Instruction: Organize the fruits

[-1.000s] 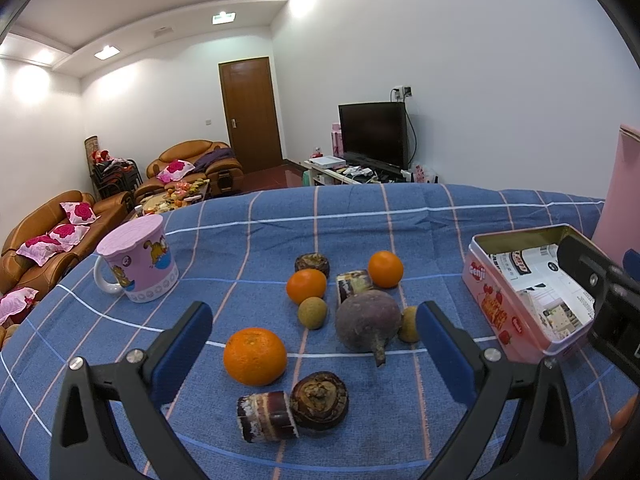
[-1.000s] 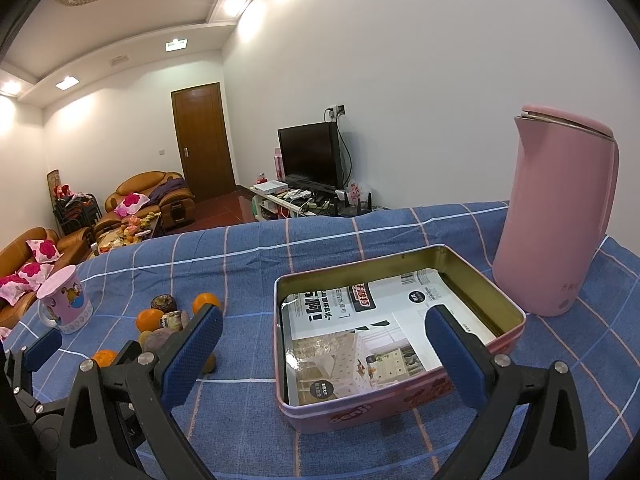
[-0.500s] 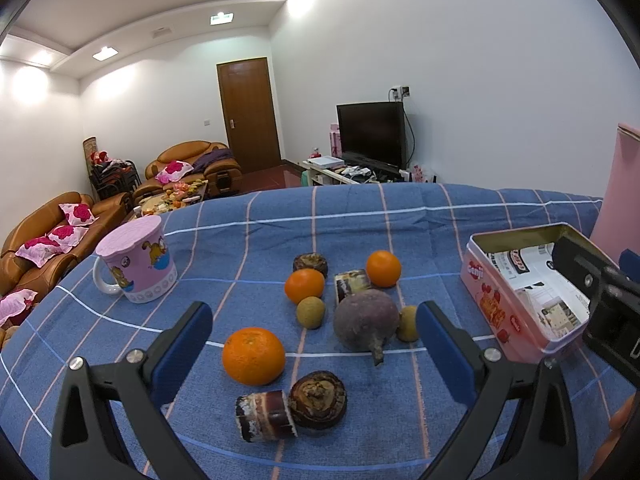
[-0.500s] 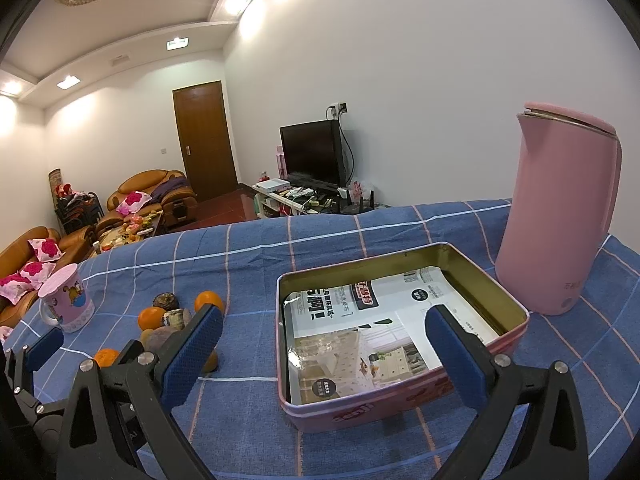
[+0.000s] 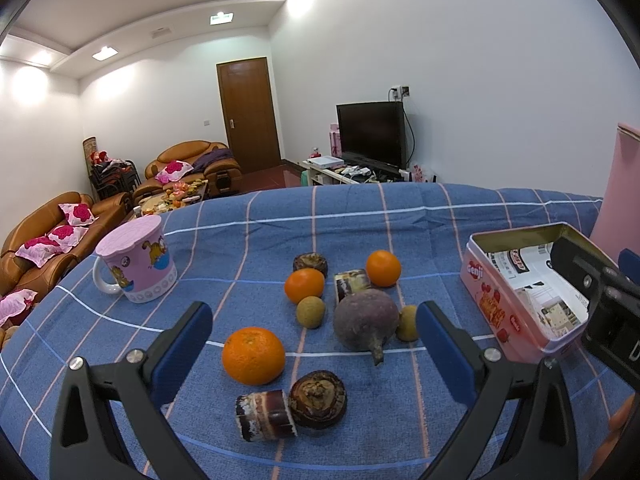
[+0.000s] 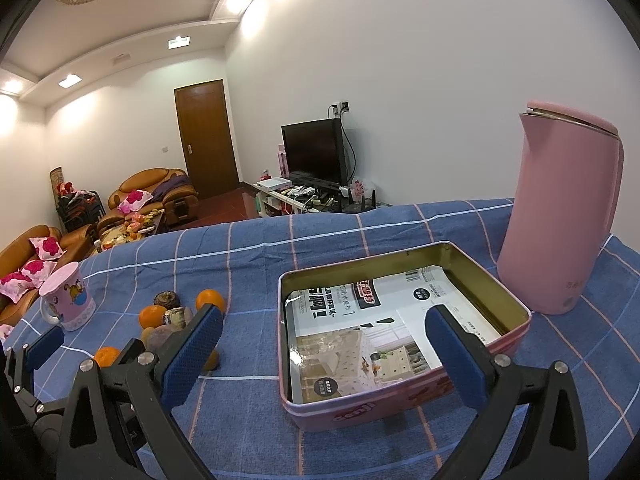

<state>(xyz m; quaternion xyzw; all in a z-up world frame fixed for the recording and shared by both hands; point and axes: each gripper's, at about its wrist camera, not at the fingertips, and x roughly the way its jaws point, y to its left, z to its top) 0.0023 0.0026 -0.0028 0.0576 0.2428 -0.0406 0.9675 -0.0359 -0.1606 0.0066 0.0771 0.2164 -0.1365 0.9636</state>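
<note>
Fruit lies loose on the blue checked cloth. A big orange [image 5: 253,355] sits nearest my left gripper [image 5: 314,350], which hangs open just above and short of it. Behind are a purple beet [image 5: 366,322], two smaller oranges [image 5: 304,285] [image 5: 383,267], two small brown round fruits [image 5: 309,311], dark water chestnuts [image 5: 317,398] and cut cane pieces [image 5: 265,415]. The pink tin [image 6: 404,394], lined with printed paper, stands at the right. Over the tin's near edge my right gripper [image 6: 324,354] is open with nothing in it. The same fruit pile [image 6: 168,320] shows to its left.
A pink lidded mug [image 5: 136,264] stands at the left of the cloth. A tall pink kettle [image 6: 560,216] rises behind the tin on the right. Beyond the table's far edge are sofas, a door and a television.
Both views have shifted only slightly: the fruit sits a little further left in the left wrist view and the tin a little further right in the right wrist view. Neither gripper's opening has changed.
</note>
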